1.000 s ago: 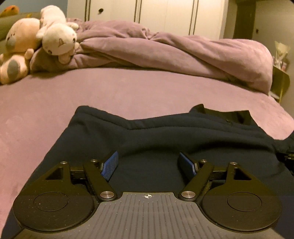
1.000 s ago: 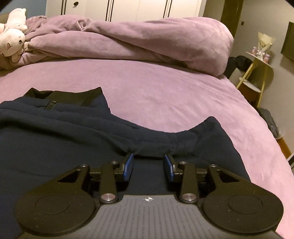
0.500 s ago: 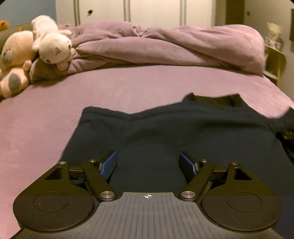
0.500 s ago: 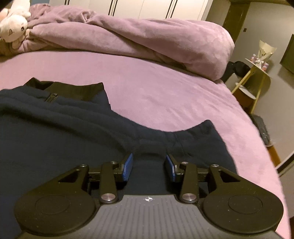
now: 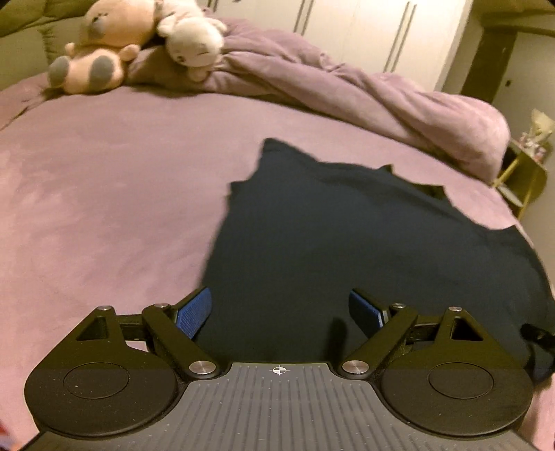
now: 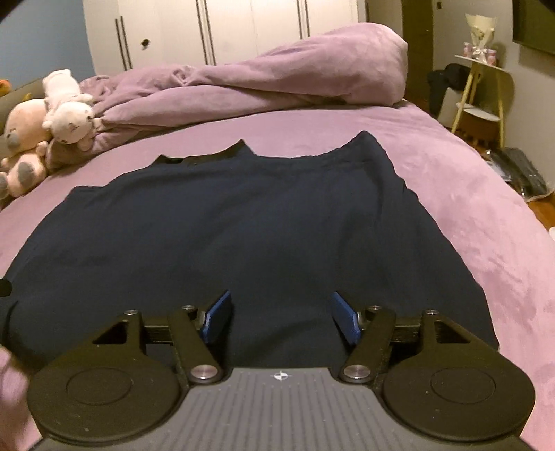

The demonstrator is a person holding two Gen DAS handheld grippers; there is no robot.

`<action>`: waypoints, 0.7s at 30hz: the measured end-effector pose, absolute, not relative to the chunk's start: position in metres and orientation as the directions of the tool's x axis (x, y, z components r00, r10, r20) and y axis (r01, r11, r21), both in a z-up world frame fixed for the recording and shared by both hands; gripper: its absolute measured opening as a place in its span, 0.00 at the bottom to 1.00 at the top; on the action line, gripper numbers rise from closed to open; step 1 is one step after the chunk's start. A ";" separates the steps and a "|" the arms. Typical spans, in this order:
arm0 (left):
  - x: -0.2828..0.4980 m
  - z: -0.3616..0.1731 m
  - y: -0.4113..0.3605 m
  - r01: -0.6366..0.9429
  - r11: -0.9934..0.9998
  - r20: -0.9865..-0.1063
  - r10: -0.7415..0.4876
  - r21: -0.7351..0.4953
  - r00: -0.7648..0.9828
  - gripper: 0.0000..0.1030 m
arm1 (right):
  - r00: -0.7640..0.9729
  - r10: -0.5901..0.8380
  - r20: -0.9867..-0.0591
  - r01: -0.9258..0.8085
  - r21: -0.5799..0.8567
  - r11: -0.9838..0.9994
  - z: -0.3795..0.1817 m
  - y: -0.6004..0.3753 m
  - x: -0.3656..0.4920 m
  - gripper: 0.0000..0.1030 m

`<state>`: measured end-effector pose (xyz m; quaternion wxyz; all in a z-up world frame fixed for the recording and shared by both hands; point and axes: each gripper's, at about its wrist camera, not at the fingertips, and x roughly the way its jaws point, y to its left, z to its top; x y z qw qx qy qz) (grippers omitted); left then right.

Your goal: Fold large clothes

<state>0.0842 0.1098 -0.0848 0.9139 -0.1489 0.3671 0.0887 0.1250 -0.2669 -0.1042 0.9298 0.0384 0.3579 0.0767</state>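
**Navy garment, one, part-folded on bed**

One dark navy garment [image 6: 242, 236] lies spread on the purple bed [image 6: 468, 215], its collar edge toward the rumpled duvet [image 6: 277, 83]. A second ago the right fingers stood narrowly apart over a bunched fold of its cloth; now they are spread wide and grasp nothing, and the cloth lies flatter. The judgement: one fold is laid and the next grip is due.

Left gripper [image 5: 279, 310]: one, fingers released, over the garment's near edge. Right gripper [image 6: 280, 317]: one, fingers released, above the near hem.

Beyond the garment: two plush toys [image 6: 45, 118] beside the duvet; one yellow side table [image 6: 482, 90]; wardrobe doors [image 6: 225, 31] behind.
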 end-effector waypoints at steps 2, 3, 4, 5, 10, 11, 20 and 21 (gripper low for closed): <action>0.074 -0.087 0.120 -0.293 0.926 -0.708 0.041 -0.239 0.705 0.88 | 0.731 0.178 -0.658 -0.109 0.145 0.983 -0.103 -0.271 0.122 0.65; 0.069 -0.091 0.125 -0.304 0.912 -0.715 0.017 -0.275 0.699 0.88 | 0.731 0.178 -0.659 -0.101 0.153 0.983 -0.103 -0.272 0.122 0.65; 0.065 -0.097 0.130 -0.319 0.893 -0.725 -0.012 -0.317 0.688 0.88 | 0.732 0.174 -0.659 -0.090 0.160 0.983 -0.103 -0.272 0.122 0.66; 0.061 -0.104 0.136 -0.336 0.870 -0.737 -0.044 -0.360 0.675 0.88 | 0.733 0.169 -0.659 -0.081 0.163 0.983 -0.104 -0.271 0.122 0.67; 0.053 -0.124 0.151 -0.356 0.774 -0.722 -0.181 -0.524 0.668 0.87 | 0.744 0.173 -0.646 -0.090 0.160 0.983 -0.109 -0.261 0.122 0.83; 0.056 -0.126 0.153 -0.347 0.755 -0.707 -0.211 -0.556 0.675 0.87 | 0.743 0.171 -0.647 -0.097 0.148 0.984 -0.110 -0.258 0.122 0.84; 0.085 -0.142 0.158 -0.345 0.669 -0.653 -0.280 -0.658 0.704 0.86 | 0.718 0.176 -0.673 -0.156 0.091 0.984 -0.100 -0.242 0.120 0.87; 0.087 -0.143 0.158 -0.344 0.668 -0.650 -0.277 -0.659 0.708 0.86 | 0.722 0.191 -0.665 -0.170 0.097 0.981 -0.097 -0.240 0.119 0.85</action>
